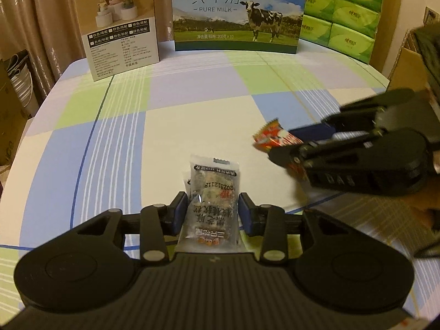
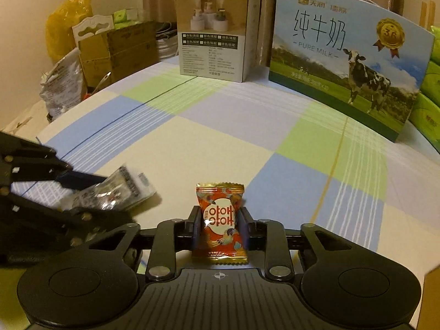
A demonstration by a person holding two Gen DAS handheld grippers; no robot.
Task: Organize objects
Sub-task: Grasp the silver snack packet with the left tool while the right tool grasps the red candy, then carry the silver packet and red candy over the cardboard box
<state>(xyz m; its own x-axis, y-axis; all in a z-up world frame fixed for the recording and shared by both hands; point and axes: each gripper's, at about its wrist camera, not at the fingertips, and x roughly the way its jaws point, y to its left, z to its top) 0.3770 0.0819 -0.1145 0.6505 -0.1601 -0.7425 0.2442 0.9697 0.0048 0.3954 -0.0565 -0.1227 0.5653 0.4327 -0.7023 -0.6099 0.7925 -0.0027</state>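
Left wrist view: the left gripper (image 1: 211, 212) has its two blue-padded fingers (image 1: 178, 211) pressed against the sides of a clear snack packet (image 1: 213, 195), which stands up between them above the checked tablecloth (image 1: 154, 126); a second clear packet edge seems to sit just behind it, though I cannot tell whether both are pinched; the packet's dark band and printed characters are upside down, with a date-like number partly legible and the rest too small to read; to the right, the right gripper (image 1: 277, 148) comes in blurred, closed on a red sweet wrapper (image 1: 271, 137); at the far edge stand a tan product box (image 1: 118, 27) with small Chinese print, a milk carton (image 1: 239, 11) reading "PURE MILK" with a cow and a gold badge marked 3.6, and green tissue packs (image 1: 346, 13). Right wrist view: the right gripper (image 2: 220, 221) is clamped on the red sweet wrapper (image 2: 220, 220), upright, gold-edged, with a white circle of red Korean-looking letters and painted birds; at the left, the left gripper (image 2: 90, 192) holds the clear snack packet (image 2: 123, 192), blurred; the milk carton (image 2: 349, 57) and tan product box (image 2: 217, 30) stand behind; cardboard boxes (image 2: 118, 52) and bags lie beyond the table edge. Judging from this, both items are picked up and neither is set down yet; no sorting place is plainly shown, so placing remains.
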